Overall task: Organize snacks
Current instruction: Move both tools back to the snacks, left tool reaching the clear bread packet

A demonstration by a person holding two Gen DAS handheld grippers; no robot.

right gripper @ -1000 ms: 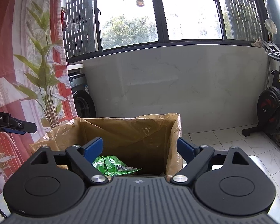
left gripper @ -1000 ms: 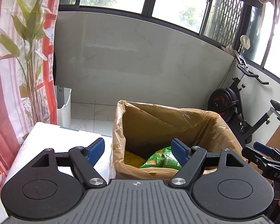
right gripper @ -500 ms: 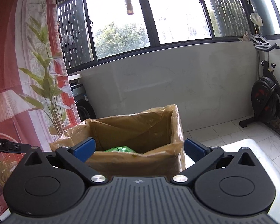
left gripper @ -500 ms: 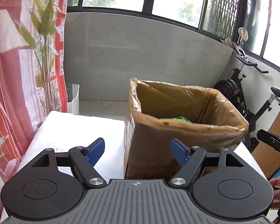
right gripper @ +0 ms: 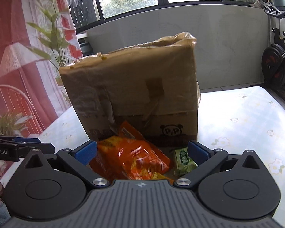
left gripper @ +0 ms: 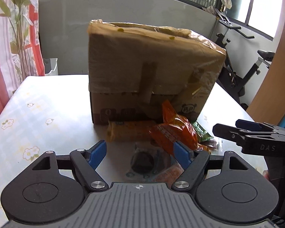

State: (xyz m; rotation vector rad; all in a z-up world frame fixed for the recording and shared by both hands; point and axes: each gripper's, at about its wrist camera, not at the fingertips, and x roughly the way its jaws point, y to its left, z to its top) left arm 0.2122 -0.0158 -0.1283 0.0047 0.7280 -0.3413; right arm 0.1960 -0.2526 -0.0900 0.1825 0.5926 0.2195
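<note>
A tall cardboard box (left gripper: 148, 64) lined with a brown bag stands on the table; it also shows in the right wrist view (right gripper: 134, 87). Snack packs lie at its near foot: an orange packet (left gripper: 172, 131), a long yellow-brown pack (left gripper: 129, 132) and a small green pack (left gripper: 202, 133). In the right wrist view the orange packet (right gripper: 134, 155) and green pack (right gripper: 183, 160) lie between the fingers. My left gripper (left gripper: 140, 153) is open and empty, low over the table before the packs. My right gripper (right gripper: 141, 151) is open around the packets, gripping nothing.
The table (left gripper: 38, 114) has a white flower-print cover. A red patterned curtain (left gripper: 7, 38) hangs at the left. An exercise bike (left gripper: 243, 60) stands at the right beyond the table. The right gripper's fingers (left gripper: 243, 131) reach in from the right in the left wrist view.
Both grippers have dropped from above the box rim to table level in front of the box. The snack packs at the box's foot have come into view.
</note>
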